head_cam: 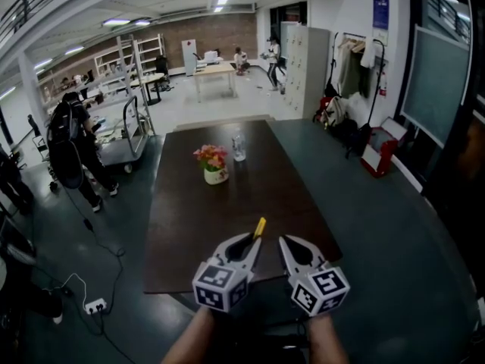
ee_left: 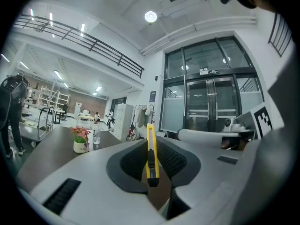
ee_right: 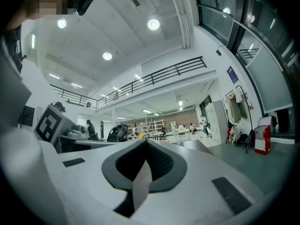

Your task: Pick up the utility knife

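A yellow utility knife (head_cam: 260,226) is clamped between the pads of the left gripper (head_cam: 250,243), lifted off the dark brown tabletop (head_cam: 189,226). The knife stands on its narrow edge, and its long axis follows the gripper's own line. Its yellow end sticks out past the jaw tips, pointing away from the person toward a flower pot (head_cam: 214,165) at the middle of the tabletop. The knife is on the near side of the pot, above the tabletop's near edge.

The right gripper (head_cam: 285,243) is just right of the knife, with its jaw tips together and nothing between them. A clear glass (head_cam: 239,148) stands just beyond the pot, to its right.

The pot's tabletop stands on a dark floor (head_cam: 379,233) in a large, bright workshop hall. Left of the pot is a person in dark clothes (head_cam: 72,150). Beyond it, to the right, are pale lockers (head_cam: 307,67).
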Demonstrator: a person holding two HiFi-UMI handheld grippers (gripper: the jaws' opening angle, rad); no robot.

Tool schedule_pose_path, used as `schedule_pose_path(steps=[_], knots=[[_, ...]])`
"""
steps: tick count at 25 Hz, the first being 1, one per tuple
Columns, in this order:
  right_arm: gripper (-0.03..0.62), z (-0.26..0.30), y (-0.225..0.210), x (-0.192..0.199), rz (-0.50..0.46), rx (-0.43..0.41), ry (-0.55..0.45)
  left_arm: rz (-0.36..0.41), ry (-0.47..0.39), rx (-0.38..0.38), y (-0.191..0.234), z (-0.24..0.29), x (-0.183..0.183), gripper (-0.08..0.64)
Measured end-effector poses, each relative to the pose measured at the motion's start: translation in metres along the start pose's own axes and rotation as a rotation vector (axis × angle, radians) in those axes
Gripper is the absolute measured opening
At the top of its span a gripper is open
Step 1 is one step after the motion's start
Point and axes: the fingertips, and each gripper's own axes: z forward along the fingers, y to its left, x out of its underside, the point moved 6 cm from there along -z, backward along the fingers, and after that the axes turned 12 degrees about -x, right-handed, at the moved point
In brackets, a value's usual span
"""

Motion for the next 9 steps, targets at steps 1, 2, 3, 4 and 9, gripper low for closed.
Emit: schedule_pose_path(steps=[1,2,3,4,9], knots=[[0.008,-0.0012,-0.0002,-0.0004,-0.001,0.002,-0.001,0.001,0.000,0.002,-0.0011,0.0000,0.0001,0.069],[0.008,-0.0019,-0.0004,0.0003,-0.002,0.002,-0.001,0.001,0.000,0.003,-0.0017,-0.0001,0.0004,0.069],[0.008,-0.0022,-0.0002,0.0015,-0.002,0.001,0.001,0.001,0.000,0.004,-0.0019,-0.0005,0.0009,0.069],[0.008,-0.0022,0.0003,0.0024,-0.002,0.001,0.003,-0.001,-0.001,0.005,-0.0017,-0.0010,0.0014,0.069],[0.008,-0.0026,0.0014,0.0038,-0.008,-0.001,-0.004,-0.005,-0.007,0.008,-0.0013,-0.0027,0.0021,0.069]])
